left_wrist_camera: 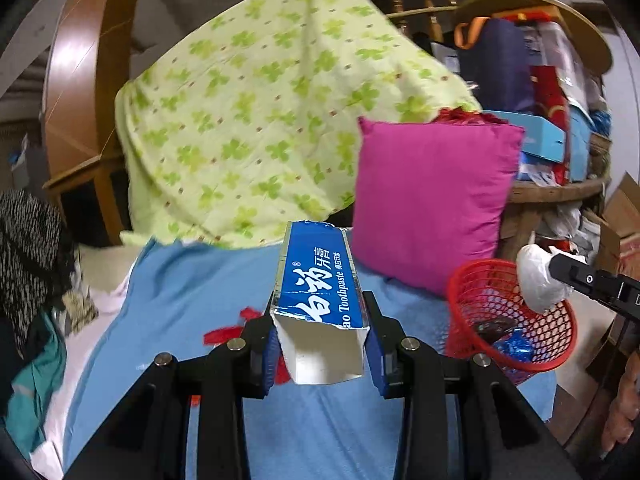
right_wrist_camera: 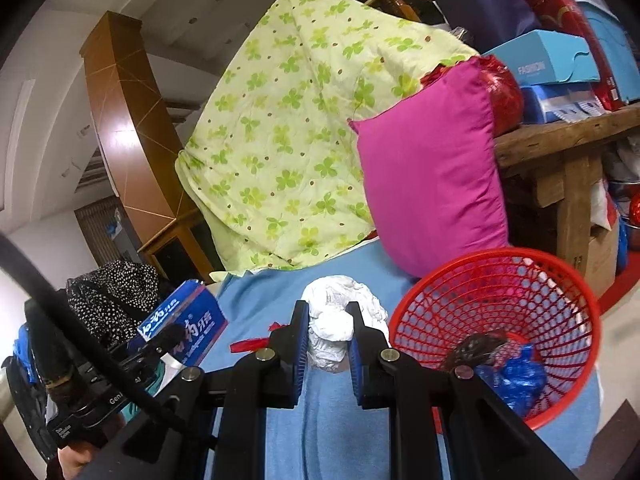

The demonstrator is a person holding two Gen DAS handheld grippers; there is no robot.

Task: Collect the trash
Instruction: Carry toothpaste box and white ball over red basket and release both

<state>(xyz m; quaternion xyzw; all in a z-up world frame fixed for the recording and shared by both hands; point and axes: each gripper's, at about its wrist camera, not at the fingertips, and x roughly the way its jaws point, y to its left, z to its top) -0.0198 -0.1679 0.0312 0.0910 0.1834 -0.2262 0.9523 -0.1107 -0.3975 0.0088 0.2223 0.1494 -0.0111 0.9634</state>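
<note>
Trash here is two pieces, each clamped in a gripper above the blue sheet (left_wrist_camera: 192, 280). One is a toothpaste box (left_wrist_camera: 320, 296): long, blue, with white Chinese characters and the word "Toothpaste" along its side, its near end torn open to show a pale, empty inside. The left gripper (left_wrist_camera: 322, 344) squeezes it near that open end, pads pressed on both sides, and the box points away toward the pink pillow (left_wrist_camera: 432, 204). The other is a crumpled white wad (right_wrist_camera: 336, 320), wrinkled and rounded, paper or thin plastic, I cannot tell which. The right gripper (right_wrist_camera: 329, 344) is closed on its lower half, with the bulk puffing out above the fingers.

Taking the red basket (right_wrist_camera: 552, 280) as landmark: it is a mesh basket tilted on the sheet, holding a crinkled blue wrapper (right_wrist_camera: 516, 376) and a dark brown scrap (right_wrist_camera: 480, 346). The wad is just left of its rim in the right wrist view, and over the rim's near edge in the left wrist view. The box is well left of the basket. The pillow stands just behind it, and a clover-print quilt (right_wrist_camera: 288, 132) leans behind and left. A red scrap (left_wrist_camera: 224, 334) lies on the sheet left of the basket.
</note>
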